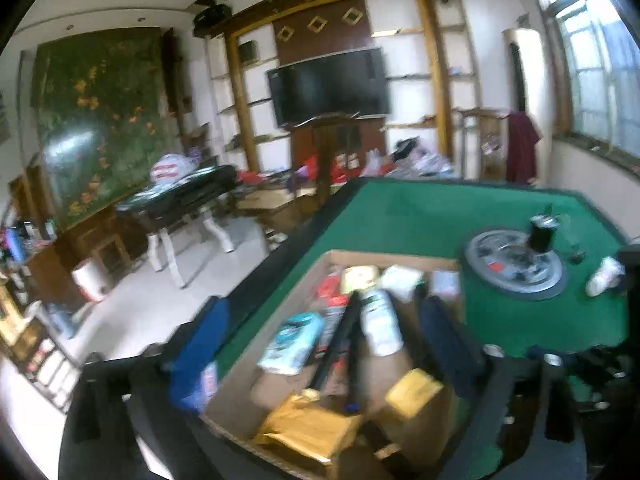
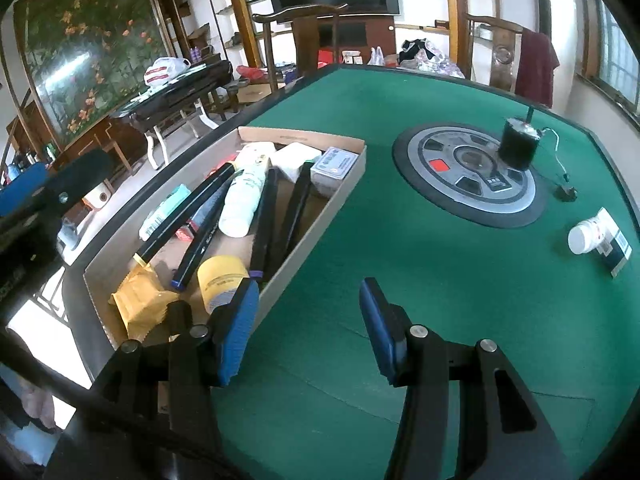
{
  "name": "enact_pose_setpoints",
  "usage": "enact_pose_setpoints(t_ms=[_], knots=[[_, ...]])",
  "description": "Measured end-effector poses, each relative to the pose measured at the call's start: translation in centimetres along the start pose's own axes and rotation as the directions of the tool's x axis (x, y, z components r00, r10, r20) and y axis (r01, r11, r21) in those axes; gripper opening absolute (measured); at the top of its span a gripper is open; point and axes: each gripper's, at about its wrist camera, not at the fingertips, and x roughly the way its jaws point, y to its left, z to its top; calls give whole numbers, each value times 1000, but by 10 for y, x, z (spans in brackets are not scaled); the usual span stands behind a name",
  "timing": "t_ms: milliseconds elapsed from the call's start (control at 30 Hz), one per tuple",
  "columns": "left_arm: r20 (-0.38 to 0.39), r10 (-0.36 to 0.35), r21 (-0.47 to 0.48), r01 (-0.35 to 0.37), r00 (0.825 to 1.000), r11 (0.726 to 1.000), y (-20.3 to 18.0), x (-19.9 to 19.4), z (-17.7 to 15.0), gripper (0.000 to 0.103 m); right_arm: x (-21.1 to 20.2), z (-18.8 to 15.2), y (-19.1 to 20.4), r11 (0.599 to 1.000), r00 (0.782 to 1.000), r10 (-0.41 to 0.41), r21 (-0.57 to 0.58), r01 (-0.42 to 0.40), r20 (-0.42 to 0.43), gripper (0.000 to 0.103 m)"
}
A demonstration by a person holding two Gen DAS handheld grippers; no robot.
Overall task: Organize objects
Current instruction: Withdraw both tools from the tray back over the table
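A shallow cardboard box [image 2: 346, 194] lies on the green felt table [image 2: 440, 300]. It holds several black markers [image 2: 200, 208], a white bottle [image 2: 244, 200], a yellow tape roll [image 2: 220, 276], a yellow packet [image 2: 138, 300] and small cartons. My right gripper [image 2: 308, 286] hangs open and empty over the felt just right of the box's near corner. My left gripper [image 1: 324, 308] stands wide open above the box [image 1: 394, 256], its fingers astride the white bottle [image 1: 380, 324] and markers, gripping nothing. A white pill bottle [image 2: 586, 234] lies against a small carton [image 2: 618, 250] at the right.
A round grey disc [image 2: 468, 196] is set in the table's middle, with a black cylinder [image 2: 518, 146] standing on it. A thin wire ends in a small black piece [image 2: 566, 193] beside it. A wooden chair [image 2: 308, 36] stands beyond the far edge.
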Motion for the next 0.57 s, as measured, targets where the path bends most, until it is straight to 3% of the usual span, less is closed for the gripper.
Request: enact_pose_setpoints(t_ms=[100,300,433,567], knots=[[-20,-99,-25,98,995,995,0,3,0,102,1,-1,-4,1000,1000,4,14,-4,1,51],[-119,-127,-100,116,985,988,5,17,-7,102,5,-5,-4,1000,1000,1,7,-1,-7,51],[-116,18,-131,-33,993,991,19,16,-16,102,8,-5,-4,1000,1000,0,18,0,-10,51],[-102,157,-151,-171,982,974,33,12,-20,102,11,-4,6,1000,1000,-5,0,5,-15,51]])
